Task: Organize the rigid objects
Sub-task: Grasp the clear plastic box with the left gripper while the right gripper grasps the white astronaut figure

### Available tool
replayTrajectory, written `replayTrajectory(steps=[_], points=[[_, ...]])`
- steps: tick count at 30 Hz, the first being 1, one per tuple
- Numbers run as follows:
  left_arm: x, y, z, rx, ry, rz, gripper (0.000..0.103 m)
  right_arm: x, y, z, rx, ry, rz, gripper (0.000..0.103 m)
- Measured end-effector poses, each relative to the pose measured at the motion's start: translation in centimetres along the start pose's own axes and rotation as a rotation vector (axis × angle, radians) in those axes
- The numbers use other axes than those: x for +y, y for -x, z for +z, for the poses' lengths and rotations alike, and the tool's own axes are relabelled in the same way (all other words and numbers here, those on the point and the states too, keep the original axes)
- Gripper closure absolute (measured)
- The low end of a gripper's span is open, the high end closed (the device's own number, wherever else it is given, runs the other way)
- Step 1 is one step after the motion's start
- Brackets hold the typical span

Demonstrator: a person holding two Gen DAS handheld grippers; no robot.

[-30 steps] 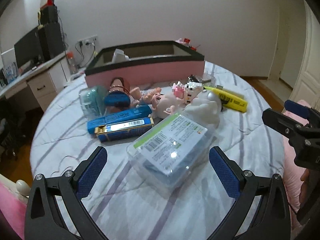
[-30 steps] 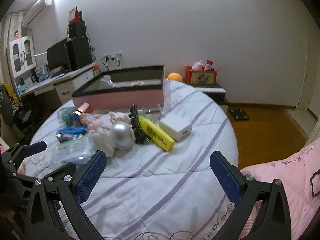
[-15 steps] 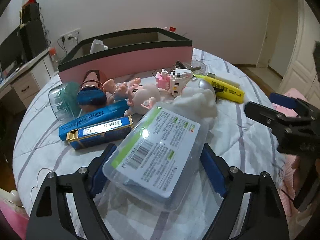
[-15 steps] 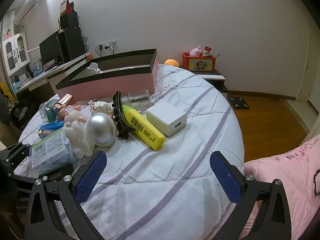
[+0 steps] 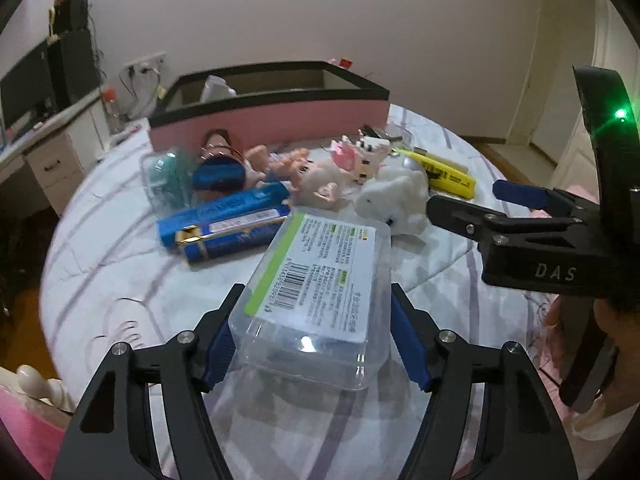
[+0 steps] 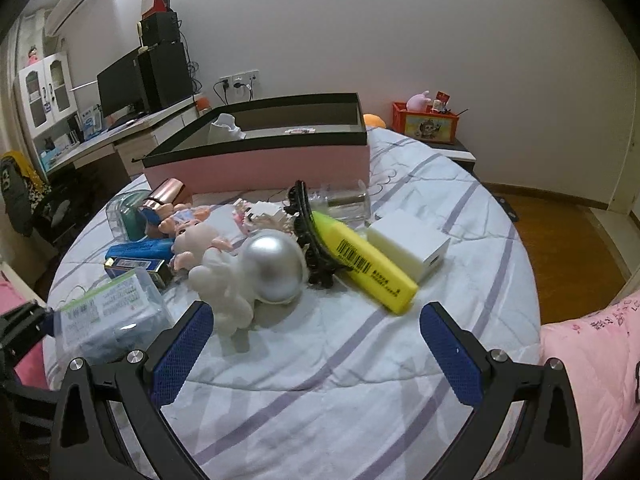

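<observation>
A clear plastic box (image 5: pixel 320 296) with a green-edged barcode label lies on the striped bedspread. My left gripper (image 5: pixel 316 320) straddles it with jaws closing; both blue pads (image 5: pixel 218 344) lie against its long sides. The same box (image 6: pixel 108 316) shows at the lower left of the right wrist view. My right gripper (image 6: pixel 316 320) is open over bare bedspread with nothing between its fingers. Just beyond it lies a white figure with a silver ball head (image 6: pixel 256 276). The pink storage box (image 5: pixel 268 120) with a dark rim stands open at the back.
Several items are clustered before the pink storage box (image 6: pixel 256 164): a yellow highlighter (image 6: pixel 368 268), a white charger block (image 6: pixel 408 244), a black hair claw (image 6: pixel 308 232), a doll (image 5: pixel 320 180), two blue boxes (image 5: pixel 224 220) and a clear case (image 5: pixel 168 180). A desk stands at left, wooden floor at right.
My left gripper's jaws went from wide open to against the clear box's sides, and it moved in over it. My right gripper came closer to the silver-headed figure and the highlighter.
</observation>
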State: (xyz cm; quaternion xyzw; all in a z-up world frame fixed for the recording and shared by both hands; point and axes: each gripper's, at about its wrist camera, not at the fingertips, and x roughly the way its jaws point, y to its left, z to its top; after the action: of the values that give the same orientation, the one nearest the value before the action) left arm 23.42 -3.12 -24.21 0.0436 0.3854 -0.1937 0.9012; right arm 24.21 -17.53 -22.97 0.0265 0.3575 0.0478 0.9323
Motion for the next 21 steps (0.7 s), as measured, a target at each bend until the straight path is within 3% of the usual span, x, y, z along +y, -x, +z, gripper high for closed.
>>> replayTrajectory(steps=[6,9,21], points=[[0.1,-1.6,0.7,0.005,0.024,-0.019,0.030,0.0,0.1,-0.2,0.014,0.001,-0.023,0.000],[0.1,-1.7,0.7,-0.008,0.029,-0.023,0.039,-0.2,0.1,-0.2,0.017,-0.012,-0.027,0.000],[3.1,2.7,-0.3,-0.070,0.050,0.095,0.039,3.0,-2.5,1.1,0.063,-0.052,0.020,0.000]])
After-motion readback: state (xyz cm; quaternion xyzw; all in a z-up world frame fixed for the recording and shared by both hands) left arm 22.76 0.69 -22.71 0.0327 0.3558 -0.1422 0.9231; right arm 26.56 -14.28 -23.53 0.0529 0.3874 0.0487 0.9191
